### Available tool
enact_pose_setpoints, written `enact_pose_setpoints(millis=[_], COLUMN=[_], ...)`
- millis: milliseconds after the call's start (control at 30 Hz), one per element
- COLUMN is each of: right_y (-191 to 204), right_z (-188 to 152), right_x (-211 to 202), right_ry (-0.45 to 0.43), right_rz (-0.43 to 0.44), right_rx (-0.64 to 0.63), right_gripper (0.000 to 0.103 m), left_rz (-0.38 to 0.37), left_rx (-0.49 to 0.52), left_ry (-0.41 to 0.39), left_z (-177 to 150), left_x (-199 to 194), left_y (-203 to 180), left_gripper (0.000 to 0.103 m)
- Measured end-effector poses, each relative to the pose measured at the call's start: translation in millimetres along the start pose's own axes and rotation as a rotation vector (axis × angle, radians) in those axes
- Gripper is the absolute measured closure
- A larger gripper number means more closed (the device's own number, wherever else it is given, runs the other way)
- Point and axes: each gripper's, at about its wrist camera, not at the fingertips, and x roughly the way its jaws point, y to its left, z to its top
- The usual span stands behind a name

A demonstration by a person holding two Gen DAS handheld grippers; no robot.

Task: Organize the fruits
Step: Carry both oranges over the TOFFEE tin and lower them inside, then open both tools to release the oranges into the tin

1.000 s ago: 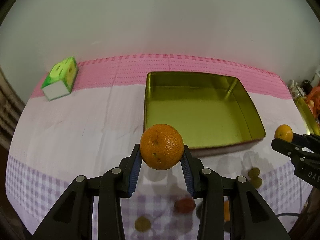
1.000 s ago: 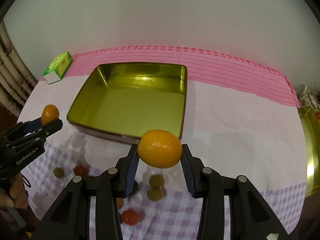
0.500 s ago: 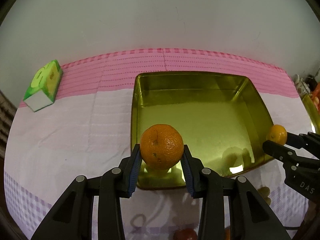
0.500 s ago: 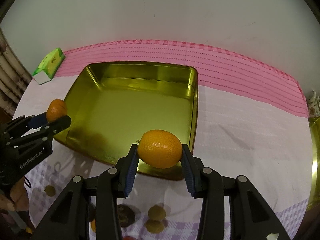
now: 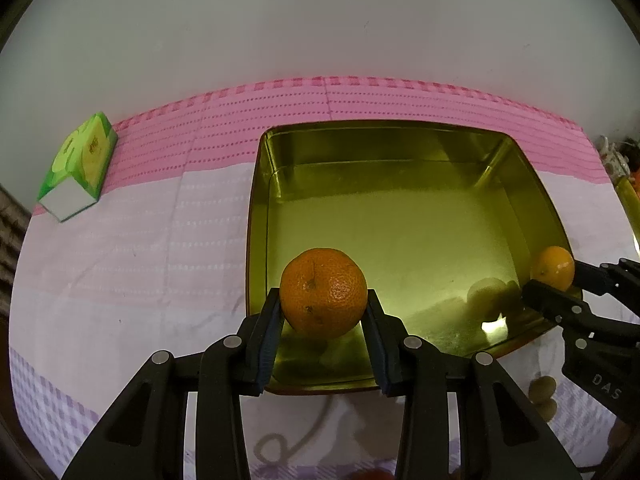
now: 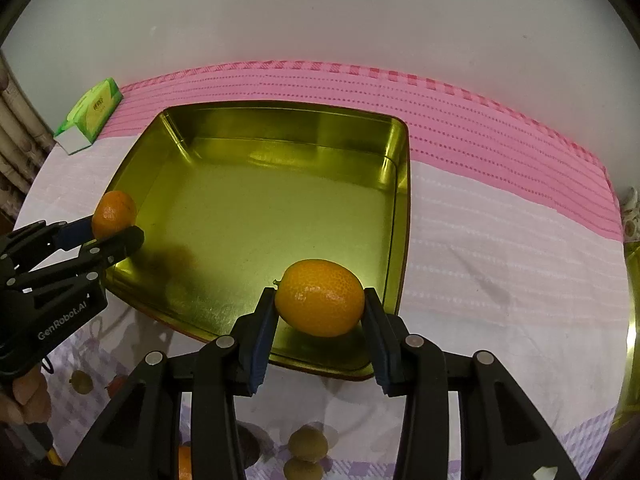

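- Since a second ago both grippers have travelled forward and down: the gold tin (image 5: 400, 216), which then lay beyond the fingertips, now sits directly under both fruits, and in the last half second the hands have nearly settled.
- The left gripper (image 5: 323, 316) is clamped on a round, pitted orange (image 5: 323, 293), its blue pads pressing both sides; the fruit hangs over the tin's near-left corner, clear of the floor as far as I can tell.
- The right gripper (image 6: 320, 312) is closed on a smoother, oval orange fruit (image 6: 320, 298), held over the tin's near-right corner, just inside the rim.
- Each gripper shows at the edge of the other's view, so the two stand well apart across the tin's near side.
- The tin holds nothing yet; only reflections and shadows mark its floor.
- On the checked cloth (image 6: 500, 248) nearer the person, small greenish fruits (image 6: 308, 444) and a reddish one wait to be sorted.
- A green tissue pack (image 5: 78, 168) lies off to the left, well clear.
- Judgement: carrying is done and release is next; lowering a little before opening would stop the round fruits rolling across the slick metal.
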Motion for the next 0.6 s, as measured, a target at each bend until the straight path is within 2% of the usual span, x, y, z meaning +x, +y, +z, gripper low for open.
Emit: enact_pose_setpoints(millis=[333,600], right_y=[-1.4,-0.4], right_z=[-3.7,-3.0], right_x=[2.8,3.2], right_ry=[0.01,0.004], right_rz=[0.019,0.018], right_rx=[0.001,0.002], right_gripper=[0.063,0.061], left_rz=[-0.002,-0.006], left_rx=[-0.01,-0.002], left_ry=[0.019,0.0], left_z=[-2.1,-2.3], left_x=[7.0,4.1], left_y=[1.4,1.2], left_gripper=[0.063,0.062])
